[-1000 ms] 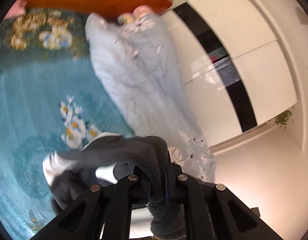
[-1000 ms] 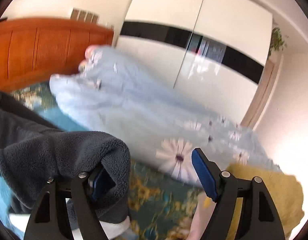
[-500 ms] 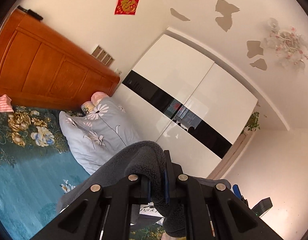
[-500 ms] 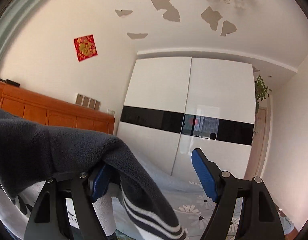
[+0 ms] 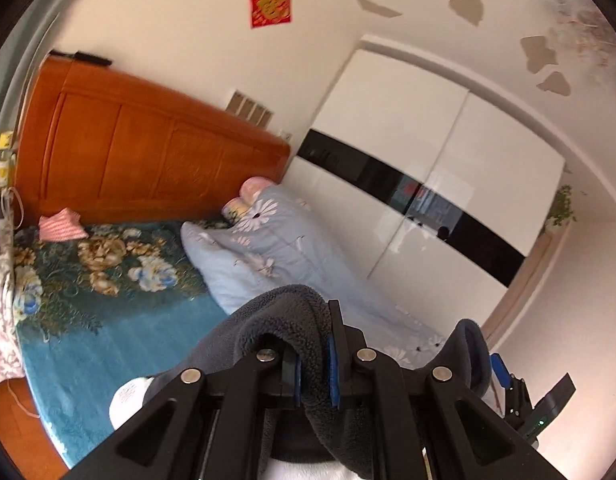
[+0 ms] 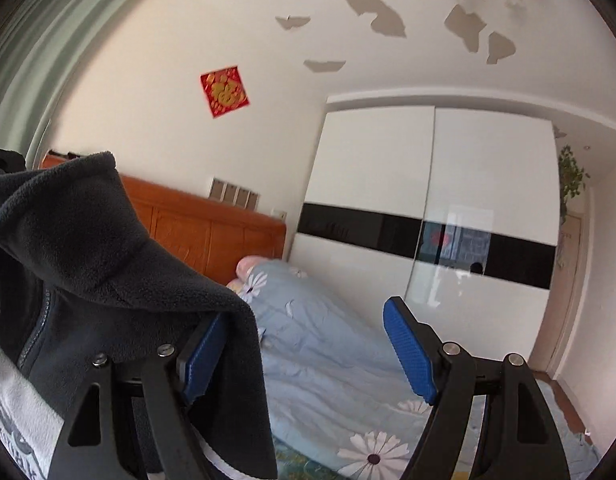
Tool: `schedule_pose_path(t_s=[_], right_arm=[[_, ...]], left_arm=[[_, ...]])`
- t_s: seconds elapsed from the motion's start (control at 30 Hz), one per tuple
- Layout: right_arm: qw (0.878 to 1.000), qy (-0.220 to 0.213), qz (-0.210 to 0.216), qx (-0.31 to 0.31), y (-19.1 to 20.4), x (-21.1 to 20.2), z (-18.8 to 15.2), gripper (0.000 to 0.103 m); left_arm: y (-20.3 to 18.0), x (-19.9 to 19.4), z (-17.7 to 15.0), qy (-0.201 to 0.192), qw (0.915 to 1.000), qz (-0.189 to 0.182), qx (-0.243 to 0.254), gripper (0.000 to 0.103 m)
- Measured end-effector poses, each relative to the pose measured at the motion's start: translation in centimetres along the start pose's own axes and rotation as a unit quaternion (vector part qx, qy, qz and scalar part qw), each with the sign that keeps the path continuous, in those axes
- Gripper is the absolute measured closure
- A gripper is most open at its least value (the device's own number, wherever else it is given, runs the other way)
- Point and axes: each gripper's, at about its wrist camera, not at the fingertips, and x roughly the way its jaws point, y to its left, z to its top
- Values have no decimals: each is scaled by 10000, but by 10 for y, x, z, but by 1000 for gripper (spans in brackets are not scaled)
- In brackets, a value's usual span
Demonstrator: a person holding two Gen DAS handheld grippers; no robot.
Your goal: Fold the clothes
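Observation:
A dark grey fleece jacket point(image 5: 276, 320) with a white printed part point(image 6: 12, 412) hangs lifted above the bed. My left gripper point(image 5: 313, 364) is shut on a fold of its fleece, which bulges over both fingers. In the right wrist view the jacket point(image 6: 88, 248) drapes over the left finger of my right gripper point(image 6: 304, 316). That gripper's blue pads stand wide apart and nothing is pinched between them. A zip runs down the jacket at the left edge of this view. The rest of the garment hangs out of sight below both cameras.
Below lies the bed with a teal floral cover point(image 5: 108, 320) and a light blue daisy quilt point(image 5: 276, 248) along its far side. A wooden headboard point(image 5: 128, 152) stands behind, with a pink cloth point(image 5: 62, 226) at its foot. A white wardrobe point(image 6: 428, 184) fills the right wall.
Both grippers have risen with the jacket, off the bed. The views swung from the bedcover up to the wall and wardrobe. The left grip and the right gripper's wide gap are unchanged.

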Motion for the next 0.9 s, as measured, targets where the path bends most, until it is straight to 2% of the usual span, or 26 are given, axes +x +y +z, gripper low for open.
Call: schedule_pose_path(t_s=[0.1, 0.23, 0.37, 0.47, 0.57, 0.67, 0.77, 0.8, 0.9], right_arm=[[9980, 590, 206, -49, 24, 50, -37, 25], [9888, 1419, 389, -254, 65, 120, -97, 25], [9702, 2318, 456, -543, 98, 187, -167, 25], [9581, 2770, 398, -608, 106, 223, -211, 26], [9495, 3049, 296, -683, 109, 258, -231, 26], [9439, 3203, 237, -762, 106, 270, -236, 26], [9366, 3402, 186, -821, 110, 294, -238, 26], [9317, 3540, 182, -798, 112, 306, -243, 26], [9126, 4034, 187, -639, 120, 332, -264, 26]], left_arm=[[53, 59, -25, 631, 9961, 320, -527, 93], [112, 131, -77, 1354, 9824, 654, -1108, 93], [143, 193, -115, 1956, 9677, 836, -1352, 93], [153, 231, -122, 2168, 9618, 881, -1417, 93], [160, 265, -115, 2248, 9592, 896, -1460, 93], [169, 304, -101, 2353, 9560, 1002, -1434, 93], [187, 346, -96, 2703, 9428, 1189, -1548, 91], [193, 355, -99, 2830, 9374, 1252, -1600, 89], [201, 365, -114, 3054, 9297, 1272, -1621, 87]])
